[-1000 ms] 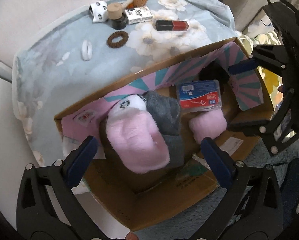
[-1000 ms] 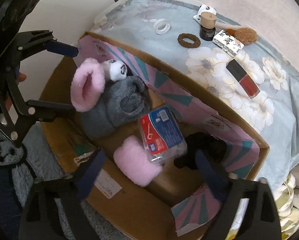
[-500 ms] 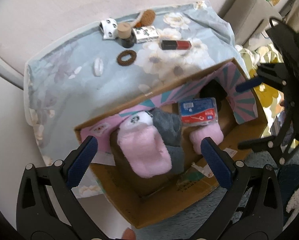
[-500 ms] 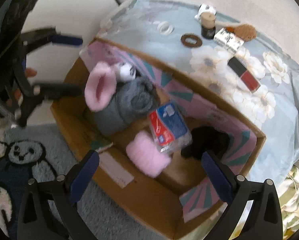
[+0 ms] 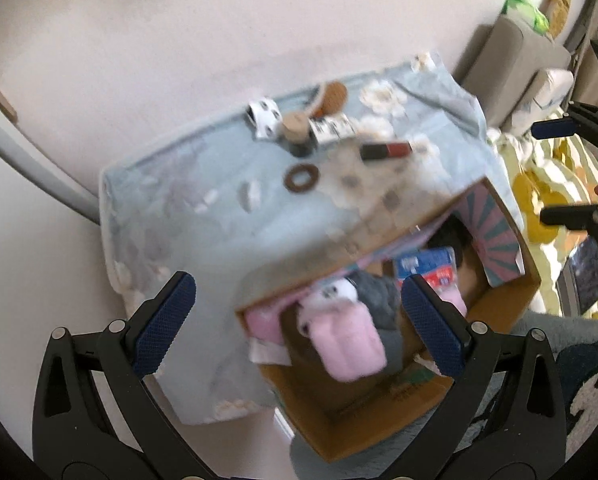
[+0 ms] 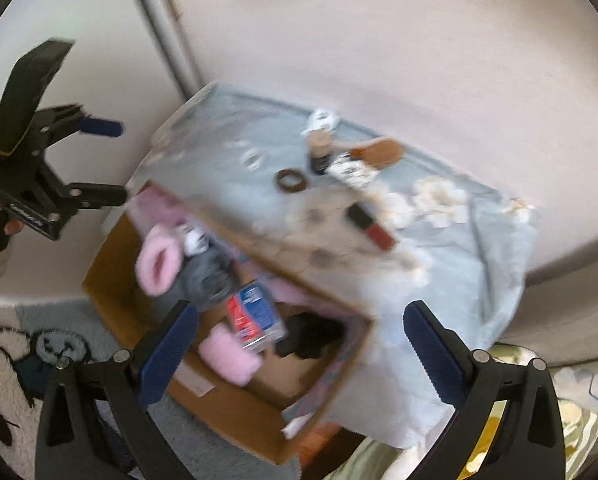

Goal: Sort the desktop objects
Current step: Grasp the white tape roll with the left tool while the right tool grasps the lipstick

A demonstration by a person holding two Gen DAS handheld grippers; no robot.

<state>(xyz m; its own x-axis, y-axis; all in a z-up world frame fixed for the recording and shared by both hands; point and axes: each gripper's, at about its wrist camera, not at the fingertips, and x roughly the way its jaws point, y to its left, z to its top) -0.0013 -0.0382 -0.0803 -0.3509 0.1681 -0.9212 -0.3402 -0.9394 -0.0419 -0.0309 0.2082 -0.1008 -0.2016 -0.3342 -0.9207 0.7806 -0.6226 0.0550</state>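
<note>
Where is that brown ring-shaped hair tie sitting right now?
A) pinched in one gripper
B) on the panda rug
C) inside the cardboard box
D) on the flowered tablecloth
D: the brown hair tie lies flat on the flowered tablecloth, near the dark bottle and outside the cardboard box; both the left gripper and the right gripper are open and empty.
</note>
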